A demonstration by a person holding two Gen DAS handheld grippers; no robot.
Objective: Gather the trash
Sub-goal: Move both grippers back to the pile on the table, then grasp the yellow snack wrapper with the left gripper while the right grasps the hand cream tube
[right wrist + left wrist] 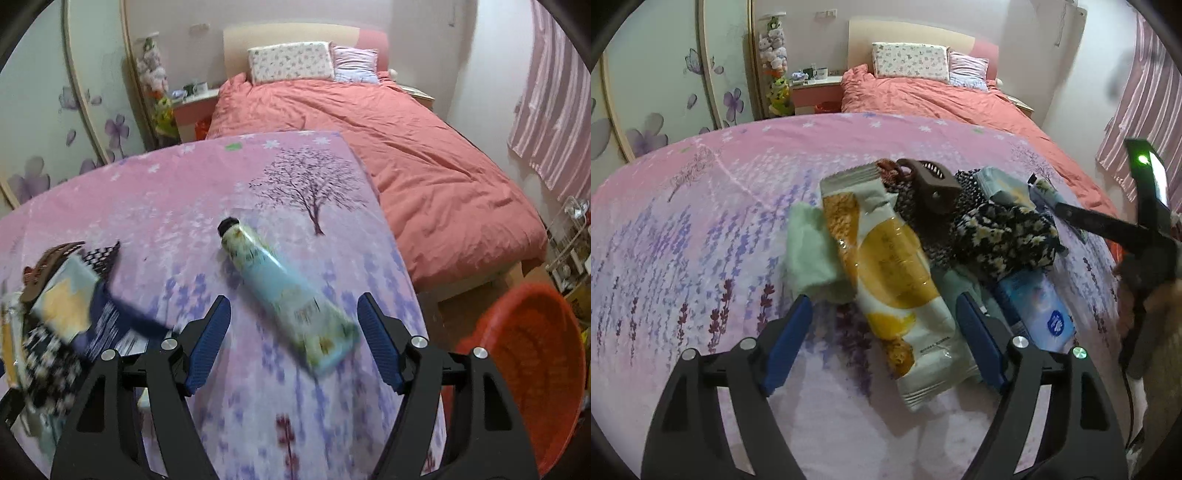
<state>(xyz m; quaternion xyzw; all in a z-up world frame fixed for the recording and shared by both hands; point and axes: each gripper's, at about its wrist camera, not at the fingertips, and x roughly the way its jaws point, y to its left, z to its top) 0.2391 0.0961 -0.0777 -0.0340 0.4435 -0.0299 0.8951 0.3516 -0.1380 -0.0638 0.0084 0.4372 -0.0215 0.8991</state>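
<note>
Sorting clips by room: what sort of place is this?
A bedroom, most likely: a bed with a salmon duvet and pillows, a bedside table, and a flower-decorated wardrobe.

Home bedroom, made bed [388,147], pillows [290,61], curtains [554,110]

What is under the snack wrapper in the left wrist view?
The snack wrapper lies across a pale green cloth at its left edge, with the lavender-print bedspread beneath. Its upper end overlaps a dark knitted item. Anything directly under its middle is covered.
</note>
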